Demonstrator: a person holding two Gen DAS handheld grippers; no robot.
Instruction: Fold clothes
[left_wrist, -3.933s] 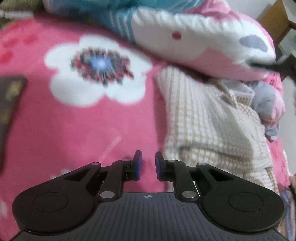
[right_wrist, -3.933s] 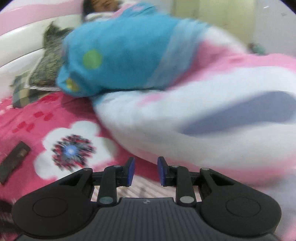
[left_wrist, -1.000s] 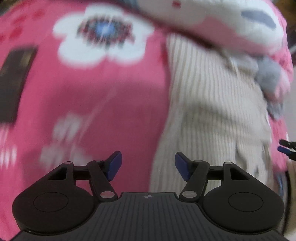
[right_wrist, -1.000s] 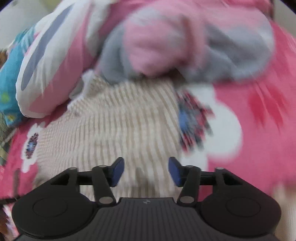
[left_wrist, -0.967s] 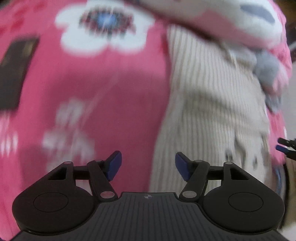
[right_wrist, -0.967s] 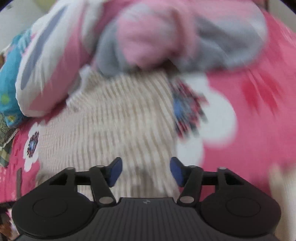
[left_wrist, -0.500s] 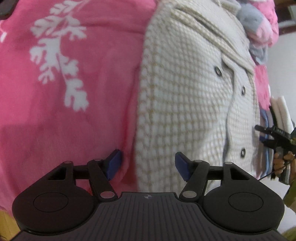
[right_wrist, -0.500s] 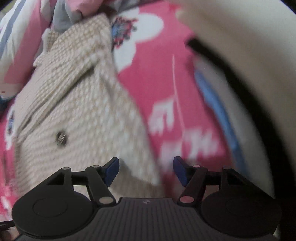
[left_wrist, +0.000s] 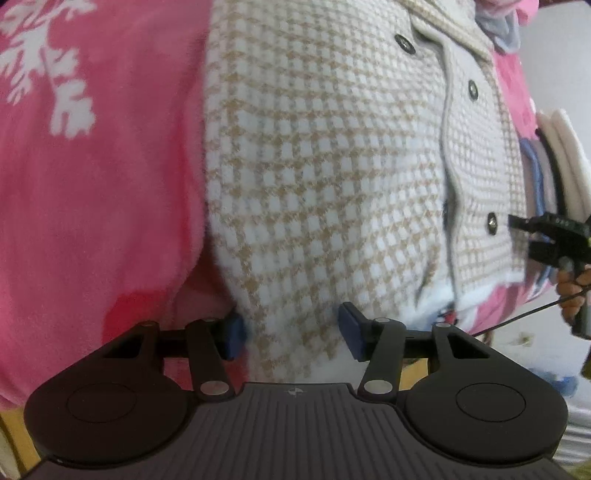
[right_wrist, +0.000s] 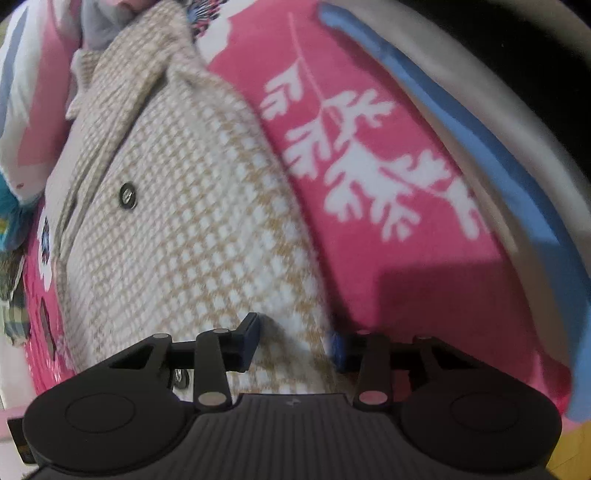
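Observation:
A cream and tan checked jacket (left_wrist: 325, 177) with dark snap buttons lies spread on a pink blanket (left_wrist: 96, 206). My left gripper (left_wrist: 291, 334) is open, its blue pads either side of the jacket's near left hem corner. In the right wrist view the same jacket (right_wrist: 184, 236) runs away from me, and my right gripper (right_wrist: 295, 343) is open astride its near right hem edge. At the right edge of the left wrist view, the right gripper (left_wrist: 535, 236) shows, held in a hand.
The pink blanket (right_wrist: 369, 155) carries white leaf prints. Grey and pink clothes (right_wrist: 107, 18) are piled beyond the jacket's collar. A white bed edge with blue trim (right_wrist: 480, 122) curves along the right. A folded stack of white and blue cloth (left_wrist: 554, 155) sits beside the jacket.
Both grippers have dropped down to the jacket's near hem, the left at its left corner, the right at its right edge. Their jaws have narrowed slightly around the fabric.

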